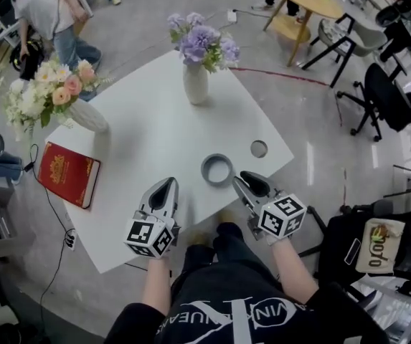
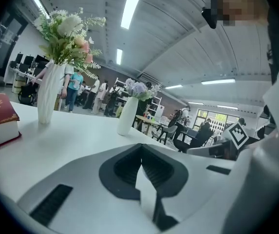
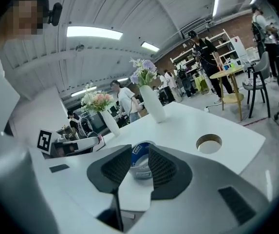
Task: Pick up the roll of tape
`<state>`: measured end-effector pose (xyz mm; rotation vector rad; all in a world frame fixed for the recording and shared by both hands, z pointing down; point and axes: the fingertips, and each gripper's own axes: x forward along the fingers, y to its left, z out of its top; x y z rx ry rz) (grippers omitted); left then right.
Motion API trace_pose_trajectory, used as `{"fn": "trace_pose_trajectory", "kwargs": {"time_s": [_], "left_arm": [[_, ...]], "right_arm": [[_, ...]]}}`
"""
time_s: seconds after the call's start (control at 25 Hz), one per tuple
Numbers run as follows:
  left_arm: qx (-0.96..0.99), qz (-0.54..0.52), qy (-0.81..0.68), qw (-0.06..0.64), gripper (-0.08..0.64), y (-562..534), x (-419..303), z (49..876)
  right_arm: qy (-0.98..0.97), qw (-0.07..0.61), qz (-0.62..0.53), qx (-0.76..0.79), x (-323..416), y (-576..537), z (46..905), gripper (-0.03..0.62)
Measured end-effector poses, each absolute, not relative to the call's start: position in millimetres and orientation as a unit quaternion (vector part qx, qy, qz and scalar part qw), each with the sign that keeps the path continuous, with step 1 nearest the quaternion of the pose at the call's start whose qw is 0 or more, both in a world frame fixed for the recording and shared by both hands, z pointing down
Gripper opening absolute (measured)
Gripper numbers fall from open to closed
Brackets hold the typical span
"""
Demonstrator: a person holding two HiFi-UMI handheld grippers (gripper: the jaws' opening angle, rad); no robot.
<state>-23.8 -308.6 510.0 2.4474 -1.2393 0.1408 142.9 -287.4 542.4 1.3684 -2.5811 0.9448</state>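
Three hazards logged, right-hand approach to the tape

1. Item: one grey ring-shaped roll of tape (image 3: pixel 140 169) with a blue printed inner face, lying flat on the white bench (image 1: pixel 148 135), towards my side of it. My right gripper (image 1: pixel 241 179) points at it, tips just beside its right-hand rim. Jaws: a narrow gap, nothing held; the roll shows through the gap, just ahead of the tips.
Hazard: the roll looks broader than the gap. If I advance like this, the tips would likely butt the outer wall and shove the ring across the smooth top instead of taking it.

2. Item: the roll's low wall.
Hazard: a pinch across one wall, as I judge it, needs one jaw inside the ring and one outside. Come in too high and the tip rides over the rim. Come in too low and it drags on the bench. A shallow bite on the curved wall may let the ring swing or slip out on the lift.

3. Item: one round cut-out hole (image 1: pixel 259 148) in the bench, near the roll on its far right.
Hazard: a glancing knock could send the ring skating towards it, or towards the near edge.

4. Item: my left gripper (image 1: pixel 166 186), jaws together and empty, resting near the roll's left.
Hazard: small. A roll pushed leftwards could run into it.
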Motion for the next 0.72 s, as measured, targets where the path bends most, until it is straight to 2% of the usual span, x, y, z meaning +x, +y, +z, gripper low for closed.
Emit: {"fn": "trace_pose_trajectory", "kwargs": {"time_s": [0.24, 0.56, 0.72], "left_arm": [[0.869, 0.067, -0.447, 0.202, 0.000, -316, -20, 525], [0.864, 0.090, -0.449, 0.209, 0.000, -321, -14, 542], [0.866, 0.098, -0.444, 0.207, 0.000, -322, -7, 546]], "right_arm": [[-0.840, 0.068, 0.317, 0.434, 134, -313, 556, 0.123], [-0.841, 0.178, 0.283, 0.426, 127, -341, 576, 0.124], [-0.846, 0.208, 0.279, 0.404, 120, -350, 583, 0.124]]}}
